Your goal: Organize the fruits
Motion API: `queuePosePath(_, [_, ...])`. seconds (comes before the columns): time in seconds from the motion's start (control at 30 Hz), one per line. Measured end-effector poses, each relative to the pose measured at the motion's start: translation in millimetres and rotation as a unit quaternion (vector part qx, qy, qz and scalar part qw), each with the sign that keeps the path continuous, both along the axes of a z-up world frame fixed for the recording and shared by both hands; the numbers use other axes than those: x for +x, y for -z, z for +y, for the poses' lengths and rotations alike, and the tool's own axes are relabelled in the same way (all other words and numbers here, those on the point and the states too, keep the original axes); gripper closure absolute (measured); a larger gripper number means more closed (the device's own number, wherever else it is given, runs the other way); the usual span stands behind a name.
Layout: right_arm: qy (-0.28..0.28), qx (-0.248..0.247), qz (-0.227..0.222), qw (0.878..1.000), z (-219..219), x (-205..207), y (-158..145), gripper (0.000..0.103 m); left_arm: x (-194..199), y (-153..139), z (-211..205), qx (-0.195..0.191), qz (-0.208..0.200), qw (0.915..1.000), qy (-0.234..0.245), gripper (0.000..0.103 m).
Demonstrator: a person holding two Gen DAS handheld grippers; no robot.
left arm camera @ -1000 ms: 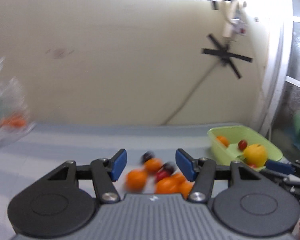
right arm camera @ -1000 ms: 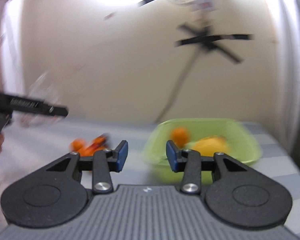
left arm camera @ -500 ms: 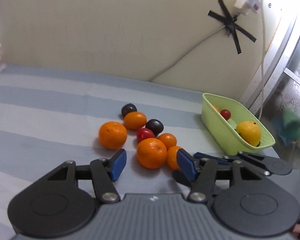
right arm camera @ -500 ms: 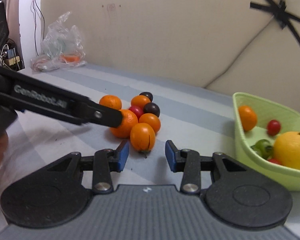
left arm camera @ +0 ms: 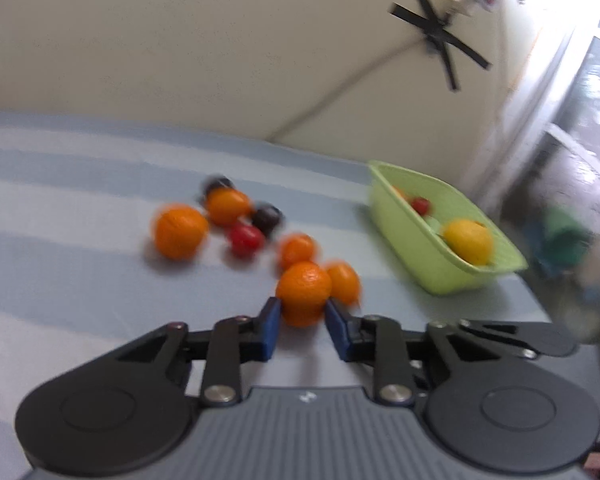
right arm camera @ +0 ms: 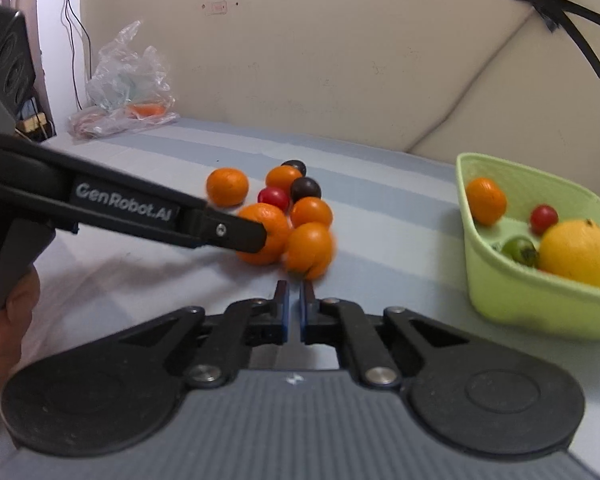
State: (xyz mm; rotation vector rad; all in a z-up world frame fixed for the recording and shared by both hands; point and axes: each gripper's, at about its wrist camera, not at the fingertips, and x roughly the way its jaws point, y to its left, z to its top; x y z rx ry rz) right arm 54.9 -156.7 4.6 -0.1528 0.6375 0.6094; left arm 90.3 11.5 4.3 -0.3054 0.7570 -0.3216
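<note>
Held orange (left arm camera: pixel 303 293): sits between the blue pads of the left hand-held gripper (left arm camera: pixel 300 322), clamped on both sides; half a second ago the pads stood wide apart and short of it.
Right hand-held gripper (right arm camera: pixel 293 307): pads nearly touching with nothing between them, where before they were spread; another orange (right arm camera: pixel 309 249) lies just ahead of its tips.
Fruit cluster: more oranges, a red tomato (right arm camera: pixel 274 197) and two dark plums (right arm camera: pixel 305 188) lie beyond the held one, bunched close together.
Green basket (right arm camera: pixel 512 298): ahead and to the right of both grippers, holding a yellow lemon (right arm camera: pixel 575 252), small tomatoes and an orange.
Open room: bare striped bench (left arm camera: pixel 72 216) ahead-left of the left gripper; a clear strip separates cluster and basket.
</note>
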Motion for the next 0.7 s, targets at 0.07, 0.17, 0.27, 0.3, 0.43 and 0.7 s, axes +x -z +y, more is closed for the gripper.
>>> queuePosePath(0.07, [0.001, 0.002, -0.003, 1.000, -5, -8, 0, 0.095, -5, 3, -8, 0.009, 0.003, 0.9999, 0.011, 0.086])
queuePosePath(0.17, [0.008, -0.019, -0.026, 0.999, -6, -17, 2, 0.092, -5, 4, -10, 0.022, 0.005, 0.9997, -0.001, 0.084])
queuePosePath(0.27, [0.011, -0.027, -0.039, 0.999, -7, -17, 1, 0.092, -2, 0, 1, 0.004, 0.005, 0.9998, -0.020, 0.068])
queuePosePath(0.3, [0.012, -0.027, -0.043, 0.999, -9, -16, -1, 0.091, 0, -2, 3, 0.001, 0.004, 0.9997, -0.024, 0.062])
queuePosePath(0.43, [0.025, -0.023, -0.046, 0.998, -19, -6, -3, 0.087, 4, -9, -1, 0.003, -0.007, 0.9999, -0.015, 0.052])
queuePosePath(0.7, [0.054, -0.021, -0.061, 0.997, -31, 3, -4, 0.087, 24, -28, -45, 0.066, -0.048, 0.9959, 0.039, 0.045])
